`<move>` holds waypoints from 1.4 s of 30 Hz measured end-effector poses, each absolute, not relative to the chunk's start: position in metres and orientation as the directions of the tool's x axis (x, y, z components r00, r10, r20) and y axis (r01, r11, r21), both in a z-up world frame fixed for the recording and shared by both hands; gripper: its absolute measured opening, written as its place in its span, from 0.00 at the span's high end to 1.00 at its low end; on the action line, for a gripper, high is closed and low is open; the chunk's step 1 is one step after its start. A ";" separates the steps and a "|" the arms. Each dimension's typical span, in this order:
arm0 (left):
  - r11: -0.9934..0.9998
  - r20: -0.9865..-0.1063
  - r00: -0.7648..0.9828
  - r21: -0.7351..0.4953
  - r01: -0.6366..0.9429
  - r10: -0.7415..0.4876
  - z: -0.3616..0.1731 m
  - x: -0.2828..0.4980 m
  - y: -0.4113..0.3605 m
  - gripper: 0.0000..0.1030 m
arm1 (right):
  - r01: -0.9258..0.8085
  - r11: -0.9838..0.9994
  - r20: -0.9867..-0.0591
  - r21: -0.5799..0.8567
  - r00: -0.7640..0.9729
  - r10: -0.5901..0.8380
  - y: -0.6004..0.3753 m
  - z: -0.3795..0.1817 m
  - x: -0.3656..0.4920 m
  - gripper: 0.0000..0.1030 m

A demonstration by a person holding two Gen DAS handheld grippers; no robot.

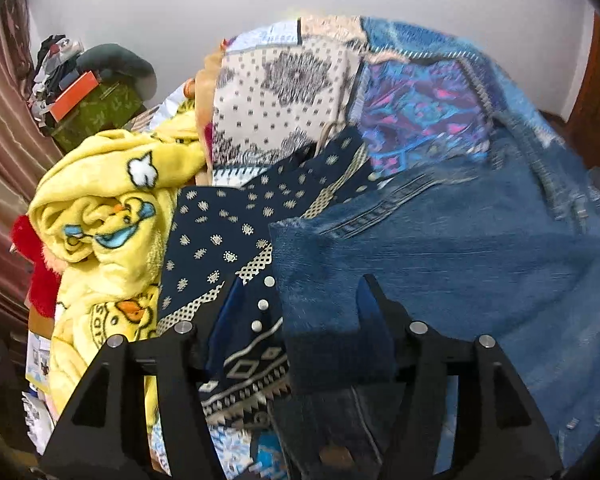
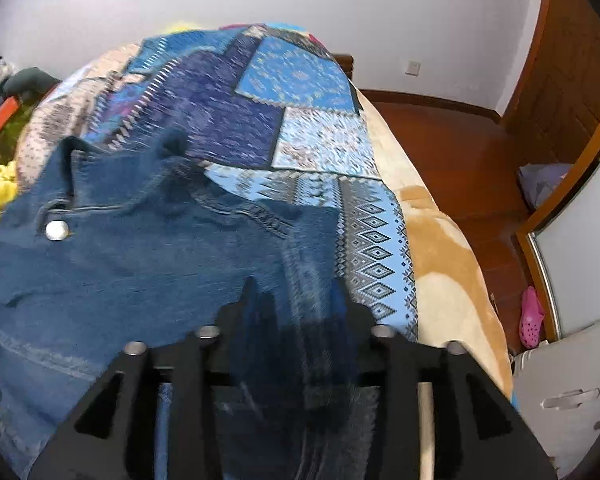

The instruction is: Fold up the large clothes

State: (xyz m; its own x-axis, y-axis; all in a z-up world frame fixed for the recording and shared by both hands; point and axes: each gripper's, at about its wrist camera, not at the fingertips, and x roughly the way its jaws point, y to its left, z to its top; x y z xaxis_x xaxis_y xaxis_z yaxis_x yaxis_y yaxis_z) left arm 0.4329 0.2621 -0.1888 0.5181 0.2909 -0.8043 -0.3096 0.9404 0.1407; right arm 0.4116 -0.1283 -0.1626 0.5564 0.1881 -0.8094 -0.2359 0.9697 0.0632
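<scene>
In the left wrist view our left gripper [image 1: 316, 300] stands spread over the denim garment [image 1: 440, 248] edge, beside the yellow blanket [image 1: 100, 216]; the fold could slip loose. In the right wrist view our right gripper [image 2: 296, 300] stands spread over denim on the bed [image 2: 452, 280] near its right edge. We see no containers clearly.

Pale plain wall [image 2: 340, 8] behind; reddish wooden floor [image 2: 440, 140] beside the bed's right edge; striped curtain [image 1: 4, 128] far left.
</scene>
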 end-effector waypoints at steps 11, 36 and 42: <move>0.968 -0.685 0.691 0.090 -0.233 0.230 -0.085 0.334 0.211 0.13 | -0.309 0.946 -0.689 0.095 0.666 0.287 -0.138 -0.076 0.312 0.16; 0.886 -0.839 0.530 -0.332 -0.322 -0.122 -0.208 0.127 0.223 0.07 | -0.213 0.966 -0.787 0.149 0.566 0.246 -0.204 -0.161 0.153 0.02; 0.823 -0.815 0.531 -0.456 -0.338 -0.233 -0.234 0.103 0.212 0.15 | -0.188 0.959 -0.801 0.210 0.529 0.279 -0.212 -0.174 0.134 0.02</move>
